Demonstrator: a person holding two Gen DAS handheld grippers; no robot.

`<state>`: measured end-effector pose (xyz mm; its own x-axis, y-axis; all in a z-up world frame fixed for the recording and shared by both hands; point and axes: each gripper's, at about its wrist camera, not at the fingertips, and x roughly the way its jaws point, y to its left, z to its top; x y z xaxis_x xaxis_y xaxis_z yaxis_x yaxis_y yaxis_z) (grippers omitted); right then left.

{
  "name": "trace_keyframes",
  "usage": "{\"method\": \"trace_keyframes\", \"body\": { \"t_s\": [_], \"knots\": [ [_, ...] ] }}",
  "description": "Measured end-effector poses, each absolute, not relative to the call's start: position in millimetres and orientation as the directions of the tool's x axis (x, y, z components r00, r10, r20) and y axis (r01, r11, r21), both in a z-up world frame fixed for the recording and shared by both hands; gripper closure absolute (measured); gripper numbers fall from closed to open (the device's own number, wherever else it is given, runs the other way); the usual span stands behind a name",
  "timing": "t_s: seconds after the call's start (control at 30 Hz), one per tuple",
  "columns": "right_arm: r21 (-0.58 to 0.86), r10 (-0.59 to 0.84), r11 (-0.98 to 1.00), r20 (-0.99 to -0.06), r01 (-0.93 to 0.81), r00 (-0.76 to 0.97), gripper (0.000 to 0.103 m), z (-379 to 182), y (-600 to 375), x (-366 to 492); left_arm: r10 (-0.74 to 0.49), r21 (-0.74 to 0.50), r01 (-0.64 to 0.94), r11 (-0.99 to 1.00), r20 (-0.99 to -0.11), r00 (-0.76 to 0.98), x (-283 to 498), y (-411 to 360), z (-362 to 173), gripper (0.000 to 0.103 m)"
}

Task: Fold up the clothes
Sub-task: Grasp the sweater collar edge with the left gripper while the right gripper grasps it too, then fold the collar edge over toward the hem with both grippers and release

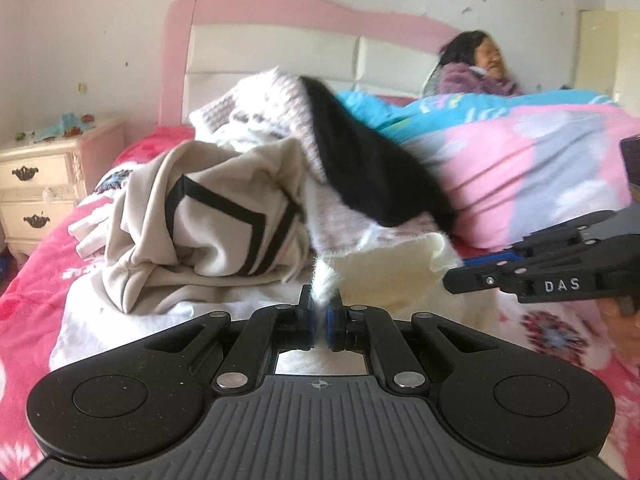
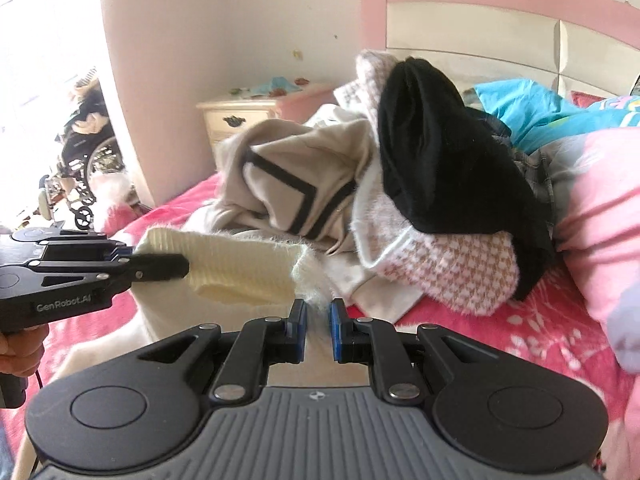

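The bed (image 1: 28, 300) in front of me wears a pink patterned cover. On it lies a heap of clothes: a beige garment with black stripes (image 1: 208, 216), a pink-and-white knit (image 2: 452, 268) with a black piece (image 2: 440, 152) draped over it, and a cream fluffy garment (image 2: 240, 268). A pink and blue quilt (image 1: 520, 168) is bunched along the right side.

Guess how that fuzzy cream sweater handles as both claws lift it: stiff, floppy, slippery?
Probably floppy: the cream sweater sags between the left claw and right claw. Likely light, since small pinches of the edge carry it. Its fuzzy knit should grip the pads, not slip, though the fibres may snag.
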<state>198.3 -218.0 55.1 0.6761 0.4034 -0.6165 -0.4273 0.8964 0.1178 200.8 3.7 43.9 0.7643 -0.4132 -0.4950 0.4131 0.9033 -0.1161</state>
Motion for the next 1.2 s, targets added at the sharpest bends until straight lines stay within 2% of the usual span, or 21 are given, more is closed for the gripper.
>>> {"method": "trace_keyframes", "body": {
  "t_s": [0.4,0.53,0.7,1.0,1.2],
  "knots": [
    [0.1,0.438,0.881,-0.54,-0.462,0.719,0.089,63.9,-210.9,37.9,-0.425,-0.108,0.424,0.899,-0.444,0.789,50.1,17.3,48.4,0.1],
    [0.166,0.44,0.892,-0.54,-0.421,0.718,0.089,50.2,-215.8,-8.2,-0.414,-0.089,0.419,0.903,-0.439,0.798,6.0,14.8,42.5,0.1],
    [0.268,0.435,0.9,-0.574,-0.344,0.694,0.089,23.3,-219.7,-53.9,-0.41,-0.083,0.421,0.903,-0.453,0.792,-37.4,13.0,31.2,0.1],
    [0.327,0.426,0.904,-0.64,-0.275,0.639,0.089,-18.5,-208.2,-92.2,-0.405,-0.125,0.403,0.907,-0.526,0.748,-85.1,17.7,-4.6,0.1],
    [0.315,0.415,0.909,-0.647,-0.271,0.639,0.089,-21.0,-204.8,-110.2,-0.398,-0.161,0.375,0.913,-0.553,0.732,-97.5,21.8,-15.0,0.1]
  ]
}}
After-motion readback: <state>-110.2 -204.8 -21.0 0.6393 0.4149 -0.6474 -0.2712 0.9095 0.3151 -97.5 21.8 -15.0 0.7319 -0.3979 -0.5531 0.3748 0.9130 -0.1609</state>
